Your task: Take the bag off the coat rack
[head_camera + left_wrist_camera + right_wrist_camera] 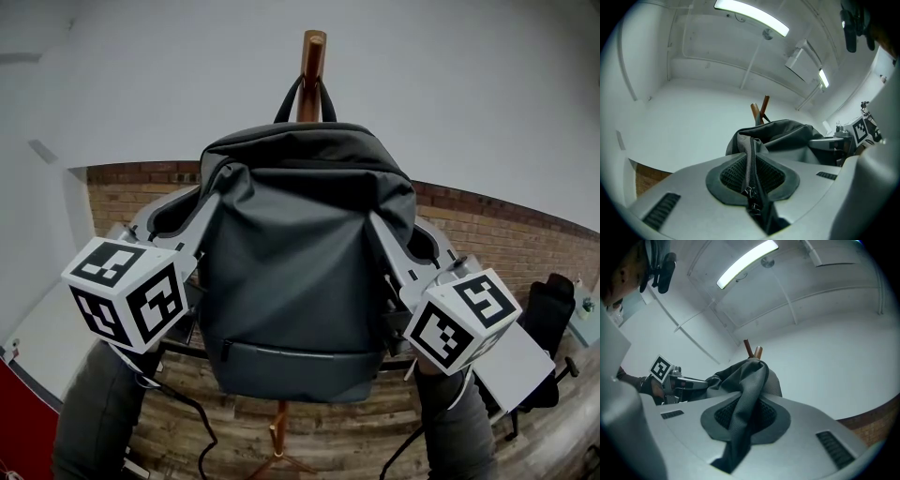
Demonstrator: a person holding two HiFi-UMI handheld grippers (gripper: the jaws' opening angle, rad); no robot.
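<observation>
Head view: The bag [305, 272] hangs at centre frame on the coat rack [313, 56]. Its carry loop [305, 94] is still over the post at 12 o'clock. The left tongs [204, 214] meet the bag's side at 9 o'clock and the right tongs [380, 230] meet it at 3 o'clock. Nothing appears lifted yet.

Left gripper view: I find the left tongs clamped on the zip seam [750, 161], which runs straight between the pads. The rack pegs show at 12 o'clock beyond the bag.

Right gripper view: The right tongs are clamped on a fabric fold [746, 404], a thin ridge of cloth pinched between the pads. The left tongs sit at 9 o'clock.

Risks: Both holds are on loose skin, not on structure. Once the bag's weight transfers, I judge the cloth may creep out of either pinch, the smooth fold more readily than the zip. If I pull toward myself before raising, the loop could snag on the post top and tip the rack. Uneven lifting would twist the bag and load one grip alone.
</observation>
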